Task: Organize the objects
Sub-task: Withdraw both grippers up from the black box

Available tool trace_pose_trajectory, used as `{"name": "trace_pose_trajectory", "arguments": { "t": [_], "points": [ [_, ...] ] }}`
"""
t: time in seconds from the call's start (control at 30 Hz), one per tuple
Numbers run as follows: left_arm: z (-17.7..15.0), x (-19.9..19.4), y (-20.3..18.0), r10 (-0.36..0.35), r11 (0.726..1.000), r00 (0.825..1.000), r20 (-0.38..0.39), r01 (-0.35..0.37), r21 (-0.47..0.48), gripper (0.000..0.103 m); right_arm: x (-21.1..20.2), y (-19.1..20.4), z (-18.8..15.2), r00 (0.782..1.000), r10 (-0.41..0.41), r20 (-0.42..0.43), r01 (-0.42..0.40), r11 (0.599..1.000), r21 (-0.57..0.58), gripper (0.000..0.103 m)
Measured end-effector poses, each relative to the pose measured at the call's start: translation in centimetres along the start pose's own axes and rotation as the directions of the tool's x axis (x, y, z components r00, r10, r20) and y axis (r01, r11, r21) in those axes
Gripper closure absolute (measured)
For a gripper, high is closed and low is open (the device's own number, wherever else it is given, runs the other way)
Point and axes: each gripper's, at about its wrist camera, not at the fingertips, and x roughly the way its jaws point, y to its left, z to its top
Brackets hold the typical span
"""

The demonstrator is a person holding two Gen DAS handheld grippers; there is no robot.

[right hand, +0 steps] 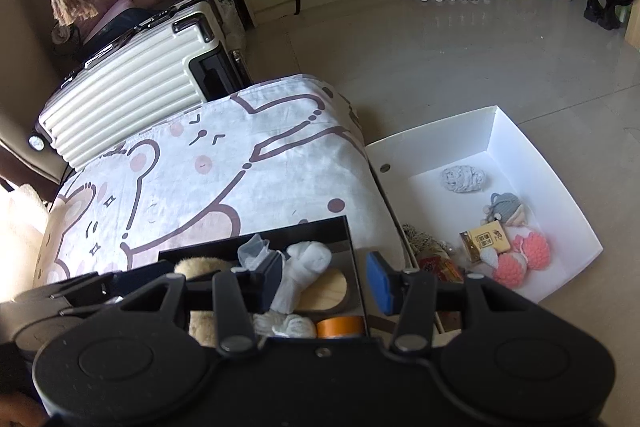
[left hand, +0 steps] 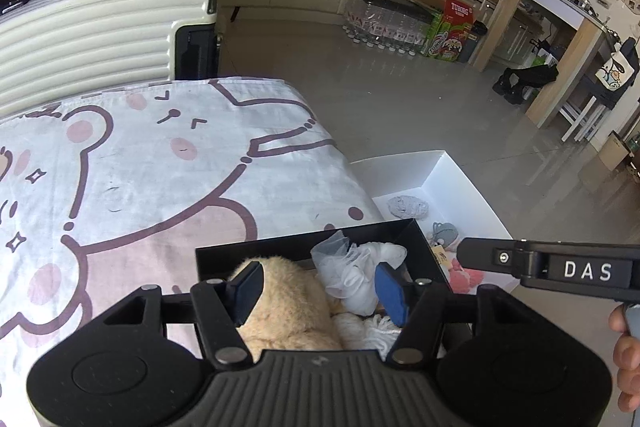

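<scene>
both grippers, left gripper (left hand: 320, 287) and right gripper (right hand: 324, 281), are spread wide over the black box (right hand: 352, 239). go down slow, pinch the tan plush toy (left hand: 280, 307) in its middle.

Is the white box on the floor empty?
No, the white box holds a grey knitted bundle, pink fluffy toys and a small yellow packet.

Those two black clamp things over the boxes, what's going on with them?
A person is sorting small items with a handheld gripper in each hand. Both the left gripper and the right gripper hang open and empty above a black box on the cartoon-print cloth, which holds a tan plush toy, white fabric bundles and an orange tape roll. A white box on the floor holds knitted toys.
</scene>
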Motion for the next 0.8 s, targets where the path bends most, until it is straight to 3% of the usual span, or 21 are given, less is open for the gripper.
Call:
{"name": "trace_pose_trajectory", "arguments": {
  "t": [0.2, 0.37, 0.8],
  "points": [
    [-0.7, -2.1, 0.8, 0.066, 0.998, 0.998, -0.010, -0.067, -0.017, 0.040, -2.1, 0.3, -0.9, 1.000, -0.015, 0.023, 0.015, 1.000, -0.015, 0.054],
    [-1.3, -4.1, 1.0, 0.100, 0.995, 0.995, -0.002, -0.100, -0.022, 0.032, -3.9, 0.6, -1.9, 0.999, -0.033, 0.040, 0.035, 0.999, -0.038, 0.051],
    [-2.8, -7.4, 0.7, 0.175, 0.985, 0.985, -0.002, -0.175, -0.010, 0.012, -6.8, 0.7, -4.1, 0.993, -0.106, 0.053, 0.110, 0.990, -0.084, 0.032]
  ]
}}
